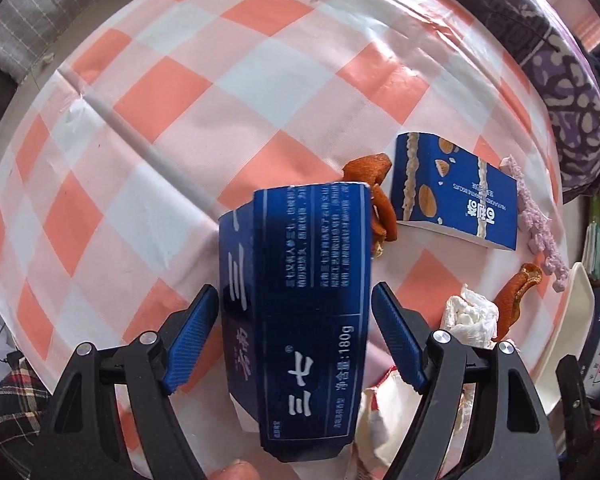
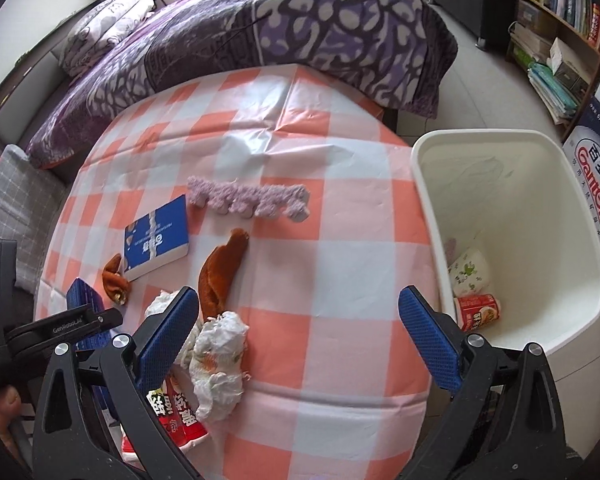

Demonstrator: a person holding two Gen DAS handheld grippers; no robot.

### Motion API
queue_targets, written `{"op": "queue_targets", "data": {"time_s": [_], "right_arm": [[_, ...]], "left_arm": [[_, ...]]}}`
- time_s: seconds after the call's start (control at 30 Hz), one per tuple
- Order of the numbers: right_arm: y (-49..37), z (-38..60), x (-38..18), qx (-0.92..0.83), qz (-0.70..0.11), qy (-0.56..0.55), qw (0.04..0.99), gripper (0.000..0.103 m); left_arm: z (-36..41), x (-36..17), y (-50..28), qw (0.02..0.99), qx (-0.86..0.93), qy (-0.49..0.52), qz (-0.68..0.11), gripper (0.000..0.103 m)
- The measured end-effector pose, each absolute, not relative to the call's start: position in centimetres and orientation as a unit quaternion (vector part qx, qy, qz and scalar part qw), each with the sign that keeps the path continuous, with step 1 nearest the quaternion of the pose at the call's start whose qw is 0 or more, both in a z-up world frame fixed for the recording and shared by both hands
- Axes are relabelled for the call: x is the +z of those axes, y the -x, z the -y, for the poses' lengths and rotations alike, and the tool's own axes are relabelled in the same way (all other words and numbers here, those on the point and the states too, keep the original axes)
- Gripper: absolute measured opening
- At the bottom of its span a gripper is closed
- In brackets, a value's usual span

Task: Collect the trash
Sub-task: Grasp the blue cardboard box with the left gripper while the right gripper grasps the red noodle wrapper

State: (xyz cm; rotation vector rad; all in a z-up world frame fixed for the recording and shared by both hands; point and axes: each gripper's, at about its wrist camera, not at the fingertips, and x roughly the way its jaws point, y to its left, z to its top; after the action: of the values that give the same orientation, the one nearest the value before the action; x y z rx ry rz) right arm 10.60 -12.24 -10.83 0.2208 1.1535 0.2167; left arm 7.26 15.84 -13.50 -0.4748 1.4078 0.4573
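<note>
180g on dark blue box [image 1: 300, 320]

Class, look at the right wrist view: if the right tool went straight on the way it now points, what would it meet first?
The right tool, open and empty, points over bare checked tablecloth; nothing lies between its fingers. It would probably meet the cloth first. The crumpled tissue sits just inside its left finger, though depth is unclear.
</note>
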Motion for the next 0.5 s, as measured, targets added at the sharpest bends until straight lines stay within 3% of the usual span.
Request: {"op": "queue_targets", "data": {"time_s": [0.2,0.27,0.33,0.5], "right_arm": [[-10.1,11.1,-11.4,0.135,-0.564,-0.111,0.807,0.096],[-9.8,10.6,-11.3,0.152,-0.569,-0.118,0.800,0.096],[-9.4,9.9,-11.1,0.169,-0.570,-0.112,0.796,0.096],[-8.1,6.8,-11.4,0.241,-0.588,-0.074,0.769,0.096]], "left_arm": [[-16.9,-14.7,-6.6,0.702,0.181,0.187,-0.663,0.077],[-16.4,-14.4,-6.3,0.709,0.171,0.165,-0.664,0.066],[-16.2,-13.9,-5.9,0.718,0.163,0.152,-0.659,0.039],[-17.9,-12.0,-5.5,0.739,0.157,0.172,-0.632,0.037]]}}
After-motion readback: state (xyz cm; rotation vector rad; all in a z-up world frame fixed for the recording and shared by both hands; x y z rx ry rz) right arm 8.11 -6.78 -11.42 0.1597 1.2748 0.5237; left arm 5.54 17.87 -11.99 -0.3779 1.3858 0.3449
